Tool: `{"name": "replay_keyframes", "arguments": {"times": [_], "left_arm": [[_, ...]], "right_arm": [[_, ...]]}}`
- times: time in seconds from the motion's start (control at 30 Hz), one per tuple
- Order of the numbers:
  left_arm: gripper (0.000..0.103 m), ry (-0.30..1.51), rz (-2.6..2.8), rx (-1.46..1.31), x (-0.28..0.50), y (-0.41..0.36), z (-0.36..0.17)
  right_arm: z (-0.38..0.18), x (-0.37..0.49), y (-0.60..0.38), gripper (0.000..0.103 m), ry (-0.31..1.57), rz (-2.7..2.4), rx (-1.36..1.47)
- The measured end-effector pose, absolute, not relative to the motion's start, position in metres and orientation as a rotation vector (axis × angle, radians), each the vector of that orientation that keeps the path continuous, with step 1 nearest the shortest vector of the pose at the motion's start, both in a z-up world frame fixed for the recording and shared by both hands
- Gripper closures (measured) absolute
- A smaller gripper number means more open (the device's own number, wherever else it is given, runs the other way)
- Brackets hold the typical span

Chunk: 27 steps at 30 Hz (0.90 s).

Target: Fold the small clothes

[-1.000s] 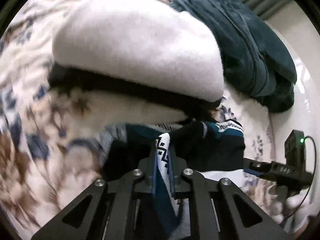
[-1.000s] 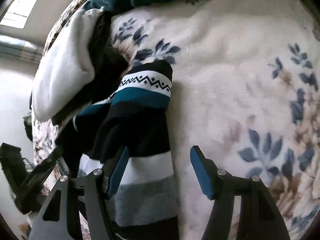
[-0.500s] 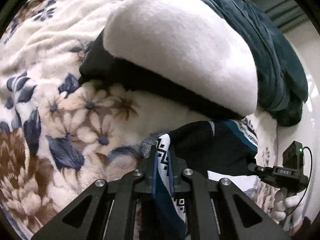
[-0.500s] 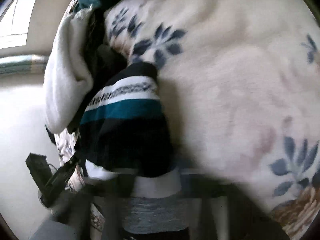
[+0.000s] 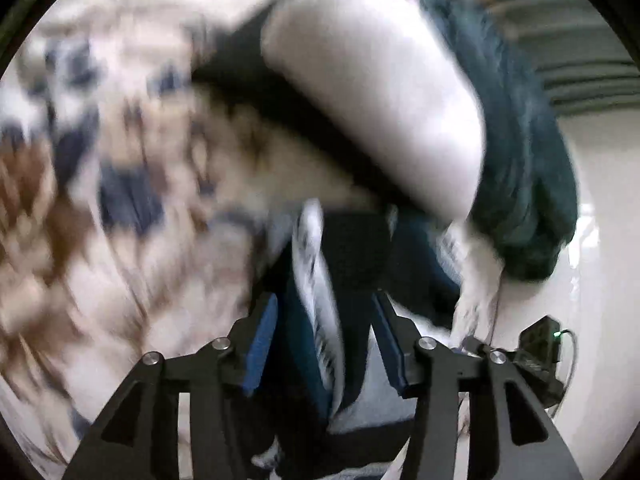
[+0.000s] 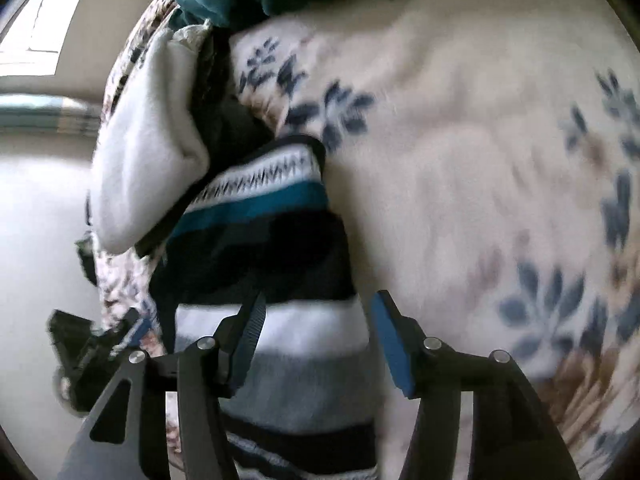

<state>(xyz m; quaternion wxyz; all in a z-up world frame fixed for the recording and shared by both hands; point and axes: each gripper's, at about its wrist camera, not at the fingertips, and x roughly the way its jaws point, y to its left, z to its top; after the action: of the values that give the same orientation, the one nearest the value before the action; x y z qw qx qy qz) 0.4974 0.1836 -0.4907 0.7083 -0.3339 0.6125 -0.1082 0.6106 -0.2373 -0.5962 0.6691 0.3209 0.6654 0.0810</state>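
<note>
A striped knit garment [image 6: 276,264] in black, teal, white and grey lies folded on the floral blanket [image 6: 480,160]. My right gripper [image 6: 316,328] is open and hovers over its white and grey stripes. In the blurred left wrist view my left gripper [image 5: 326,328] is open, and a fold of the same garment [image 5: 320,280] stands loose between its fingers, touching neither pad clearly.
A white pillow [image 5: 372,92] on a dark layer lies behind the garment, also in the right wrist view [image 6: 148,140]. A dark teal blanket [image 5: 520,152] is heaped beyond it. The bed edge and floor [image 6: 36,240] are at the left.
My left gripper was shut on the patterned edge of the garment and has opened, letting it go. My right gripper stays open above the garment and has shifted slightly.
</note>
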Motion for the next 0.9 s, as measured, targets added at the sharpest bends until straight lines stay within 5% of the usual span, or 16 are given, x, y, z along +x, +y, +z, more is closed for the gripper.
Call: {"name": "replay_keyframes", "arguments": {"times": [0.03,0.1,0.2,0.23,0.27,0.47,0.57,0.6,0.63,0.7,0.9], "left_arm": [[0.063,1.377,-0.238,-0.719,0.494,0.178,-0.496],[0.094,1.352,-0.237,-0.691,0.486,0.169,-0.499],[0.095,1.294,-0.221,-0.628,0.482,0.166,-0.483],[0.095,1.278,-0.214,-0.59,0.484,0.166,-0.476],[0.096,1.278,-0.22,-0.553,0.487,0.167,-0.472],[0.091,1.373,-0.26,-0.41,0.504,0.156,-0.488],[0.073,1.376,-0.277,-0.538,0.494,0.168,-0.477],[0.064,1.366,-0.286,-0.594,0.485,0.173,-0.473],[0.058,1.353,-0.3,-0.655,0.47,0.178,-0.47],[0.058,1.368,-0.3,-0.692,0.448,0.18,-0.467],[0.058,1.46,-0.253,-0.612,0.35,0.181,-0.457]], "right_arm": [[-0.6,0.599,-0.237,0.045,1.515,0.187,0.756],[-0.614,0.579,-0.235,0.045,1.552,0.179,0.802],[-0.64,0.548,-0.22,0.048,1.608,0.219,0.906],[-0.645,0.542,-0.217,0.078,1.602,0.229,0.931],[-0.647,0.539,-0.216,0.096,1.601,0.22,0.921],[-0.638,0.549,-0.223,0.097,1.562,0.136,0.816],[-0.63,0.554,-0.224,0.094,1.585,0.161,0.825],[-0.628,0.553,-0.224,0.083,1.588,0.174,0.816],[-0.624,0.548,-0.226,0.061,1.585,0.182,0.809],[-0.614,0.531,-0.232,0.045,1.577,0.198,0.818],[-0.615,0.448,-0.215,0.045,1.679,0.211,0.843]]}}
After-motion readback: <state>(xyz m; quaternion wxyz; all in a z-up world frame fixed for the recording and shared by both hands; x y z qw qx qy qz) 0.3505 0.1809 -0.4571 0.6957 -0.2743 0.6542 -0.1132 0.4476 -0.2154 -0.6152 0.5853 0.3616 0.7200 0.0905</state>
